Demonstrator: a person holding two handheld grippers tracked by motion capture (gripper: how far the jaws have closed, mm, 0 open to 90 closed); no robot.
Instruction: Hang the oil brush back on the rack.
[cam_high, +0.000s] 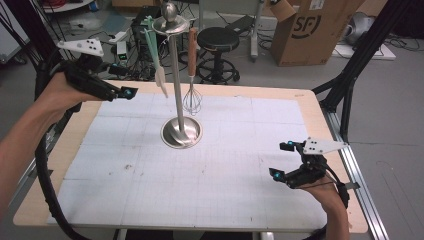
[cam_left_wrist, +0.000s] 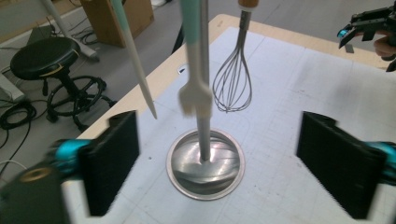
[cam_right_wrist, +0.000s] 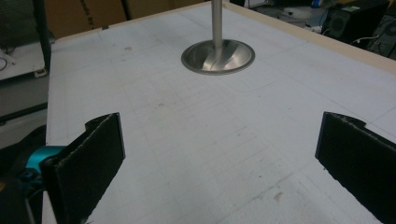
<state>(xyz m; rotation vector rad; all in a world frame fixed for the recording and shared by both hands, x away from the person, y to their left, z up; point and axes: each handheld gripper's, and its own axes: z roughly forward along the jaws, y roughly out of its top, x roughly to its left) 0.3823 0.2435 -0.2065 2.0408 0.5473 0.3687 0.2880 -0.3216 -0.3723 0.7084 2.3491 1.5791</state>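
I am holding my left tongs (cam_high: 131, 92) up beside a steel stand (cam_high: 175, 75) that is standing toward the far middle of the desk (cam_high: 45, 170). The left tongs are released, wide apart, with nothing between them. From the disc at the top of the stand, three tools are hanging: a pale green spatula (cam_high: 155, 55), a wire whisk (cam_high: 192, 97) with a wooden handle, and a slim pale tool (cam_left_wrist: 135, 56) that I cannot identify.

The spatula is hanging nearest my left tongs, its white notched blade (cam_left_wrist: 195, 97) blurring in the left gripper view, so I am judging it to be swinging freely. It is looking light, with a stiff narrow handle and a softer blade; I would be taking it at the handle, well above the blade, squeezing gently since the smooth plastic may be slipping. The stand's wide dish base (cam_left_wrist: 206, 163) is looking heavy enough to stay put, though the tall pole could be tipping if pulled sideways.

My right tongs (cam_high: 283, 160) are resting low near the desk's right front, also released and empty.
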